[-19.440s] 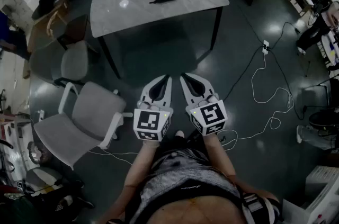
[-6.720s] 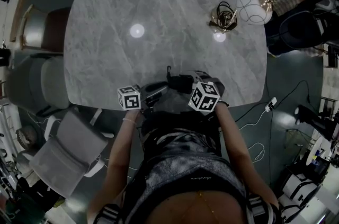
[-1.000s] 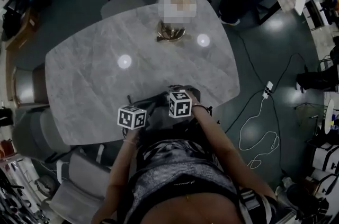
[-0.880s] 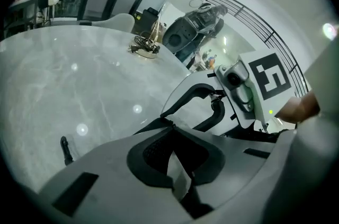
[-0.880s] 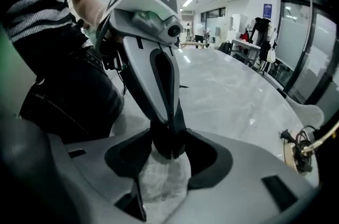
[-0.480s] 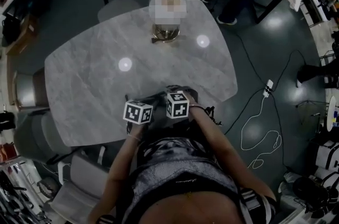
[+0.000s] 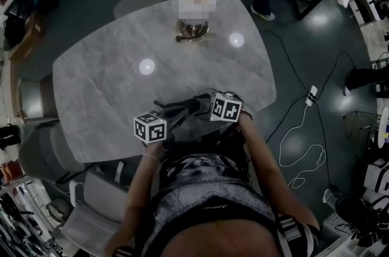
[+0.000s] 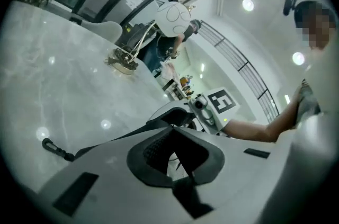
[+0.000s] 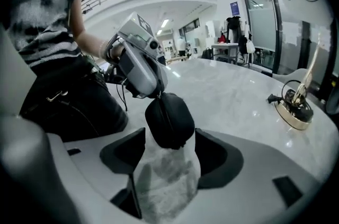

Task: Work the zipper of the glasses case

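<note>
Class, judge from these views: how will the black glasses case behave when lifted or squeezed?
Probably light: the glasses case hangs from the left gripper, pinched at just one end. Likely semi-stiff: it holds its rounded shape while dangling. Its smooth domed shell might slip.

You have no legible text here; the small print on your shirt [image 7: 213, 208] is too blurred to read.

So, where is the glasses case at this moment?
In the right gripper view the glasses case sits at centre, between the right gripper's jaws, which have just been opening, its far end at the left gripper's tip, over the table's near edge.
</note>
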Available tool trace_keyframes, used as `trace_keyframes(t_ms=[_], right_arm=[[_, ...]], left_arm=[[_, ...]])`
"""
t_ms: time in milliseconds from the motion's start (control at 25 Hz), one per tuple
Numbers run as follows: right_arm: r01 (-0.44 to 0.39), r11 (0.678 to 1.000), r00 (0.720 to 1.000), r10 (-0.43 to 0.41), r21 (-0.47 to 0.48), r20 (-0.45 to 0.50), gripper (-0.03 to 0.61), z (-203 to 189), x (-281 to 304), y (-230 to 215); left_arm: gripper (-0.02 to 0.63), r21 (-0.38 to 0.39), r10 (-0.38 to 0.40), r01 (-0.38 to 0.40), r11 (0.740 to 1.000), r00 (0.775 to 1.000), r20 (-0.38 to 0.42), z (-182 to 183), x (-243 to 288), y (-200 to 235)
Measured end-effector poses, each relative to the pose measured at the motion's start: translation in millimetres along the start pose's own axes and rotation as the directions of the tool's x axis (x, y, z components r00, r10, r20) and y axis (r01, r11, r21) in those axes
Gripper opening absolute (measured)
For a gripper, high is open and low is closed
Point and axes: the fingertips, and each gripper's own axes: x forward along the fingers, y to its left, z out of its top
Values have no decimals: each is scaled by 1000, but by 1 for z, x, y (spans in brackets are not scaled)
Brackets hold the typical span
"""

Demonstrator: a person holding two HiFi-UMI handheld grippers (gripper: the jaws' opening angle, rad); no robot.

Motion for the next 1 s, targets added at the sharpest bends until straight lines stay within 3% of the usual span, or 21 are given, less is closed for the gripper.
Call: trace_keyframes(t_ms=[160,280,480,800,1000], right_arm=[[55,998,994,-52,-24,99,325,19,-7,0],[65,998,991,-63,-14,118,322,24,-9,-1],[79,996,989,-72,-52,133,318,52,-1,2],[93,987,987,-74,-132,145,318,94,48,16],[94,976,993,-79,-196,84,313,107,68,17]], left_arm=[[5,-44,-175,183,982,975,140,12,-9,-16],[5,-119,-198,235,965,945,260,16,-24,-2],[5,-166,-150,217,962,927,343,19,-55,10],[5,-189,-80,160,969,924,373,11,-99,32],[5,-208,-35,123,970,922,385,3,-126,52]])
